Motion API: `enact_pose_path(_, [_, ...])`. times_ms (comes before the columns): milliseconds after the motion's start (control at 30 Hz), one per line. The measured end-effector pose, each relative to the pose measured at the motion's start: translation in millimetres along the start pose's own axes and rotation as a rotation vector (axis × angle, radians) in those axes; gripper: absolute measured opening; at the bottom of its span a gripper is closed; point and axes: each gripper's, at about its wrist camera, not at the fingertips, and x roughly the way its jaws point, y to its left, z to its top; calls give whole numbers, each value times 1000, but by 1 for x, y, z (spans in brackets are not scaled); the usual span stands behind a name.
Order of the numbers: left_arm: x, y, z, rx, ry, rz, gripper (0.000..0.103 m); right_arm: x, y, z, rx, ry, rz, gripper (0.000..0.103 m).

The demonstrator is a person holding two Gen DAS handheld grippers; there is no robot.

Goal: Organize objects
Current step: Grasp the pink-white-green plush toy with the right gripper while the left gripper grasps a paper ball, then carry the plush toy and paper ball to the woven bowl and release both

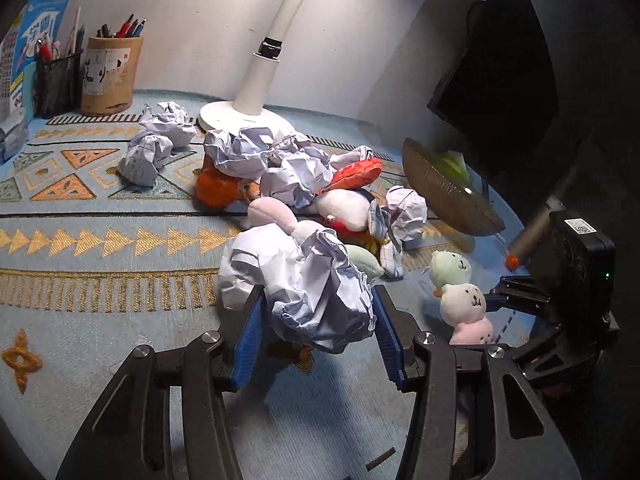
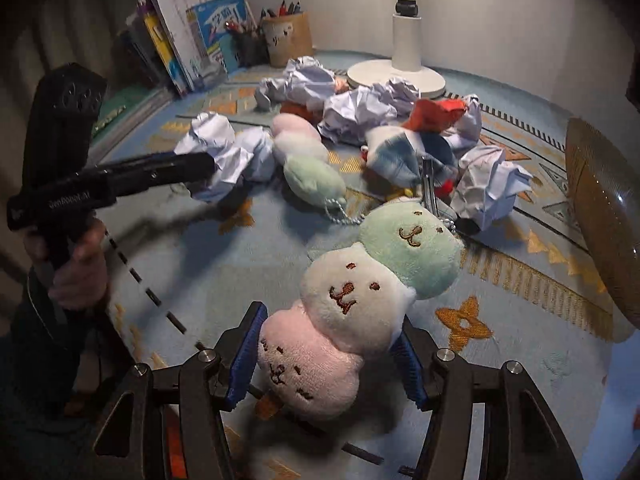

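My left gripper (image 1: 318, 308) is shut on a crumpled white paper ball (image 1: 308, 280), held just above the patterned cloth; it also shows from the side in the right wrist view (image 2: 216, 164). My right gripper (image 2: 328, 344) is shut on a three-ball plush toy (image 2: 352, 300), pink, white and green with stitched faces, also seen in the left wrist view (image 1: 460, 292). A pile of several paper balls (image 1: 256, 152) and plush toys (image 1: 344, 204) lies in the middle of the table.
A white lamp base (image 1: 244, 118) stands behind the pile. A woven basket (image 1: 444, 188) lies tipped at the right, also in the right wrist view (image 2: 600, 216). Pen holders (image 1: 110, 76) and books (image 2: 192, 40) stand at the back left.
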Motion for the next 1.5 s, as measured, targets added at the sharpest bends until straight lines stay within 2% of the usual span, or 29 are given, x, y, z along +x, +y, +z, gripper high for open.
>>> enact_pose_path(100, [3,-3,0,17,8,10,49,0,2,-11,-28,3,-85,66])
enact_pose_path(167, [3,-5,-1,29,9,10,49,-7,-8,-18,35,-14,-117,73])
enact_pose_path(200, [6,-5,-1,29,18,7,49,-11,-13,-21,87,-18,-124,82])
enact_pose_path(233, [7,-5,-1,29,24,5,49,-15,-20,-26,144,-26,-125,85])
enact_pose_path(333, [7,-5,-2,33,24,1,49,-25,-37,-40,372,-38,-76,85])
enact_pose_path(433, [7,-6,-3,35,22,5,49,-24,-36,-55,548,-46,-92,85])
enact_pose_path(600, [7,-6,-4,33,21,10,49,-25,-11,-51,648,-149,-215,85])
enact_pose_path(667, [7,-6,-4,36,21,16,49,-23,-2,-45,646,-188,-308,85])
enact_pose_path(700, [7,-7,-4,38,21,19,49,-21,0,-42,644,-198,-361,82])
enact_pose_path(733, [7,-7,-4,41,21,21,49,-19,0,-42,646,-202,-396,75])
enact_pose_path(767, [7,-8,-4,42,21,23,49,-16,-2,-41,648,-202,-403,70])
enact_pose_path(867, [8,-8,-4,44,26,35,49,-6,-11,-43,664,-204,-322,61])
enact_pose_path(933, [8,-11,-4,49,28,51,49,-9,-5,-42,622,-244,-309,41])
enact_pose_path(1033, [7,-17,-5,66,29,76,49,-11,-3,-42,592,-254,-284,41])
enact_pose_path(1100, [6,-21,-7,51,34,58,49,-15,-10,-47,605,-273,-244,41])
enact_pose_path(1267, [-6,-45,1,66,-9,42,49,-49,-33,-57,636,-372,-192,40])
enact_pose_path(1400, [-10,-85,32,128,-57,7,49,-97,-62,-57,654,-480,-213,40])
enact_pose_path(1500, [4,-126,70,174,-82,-34,49,-136,-92,-53,680,-574,-265,41])
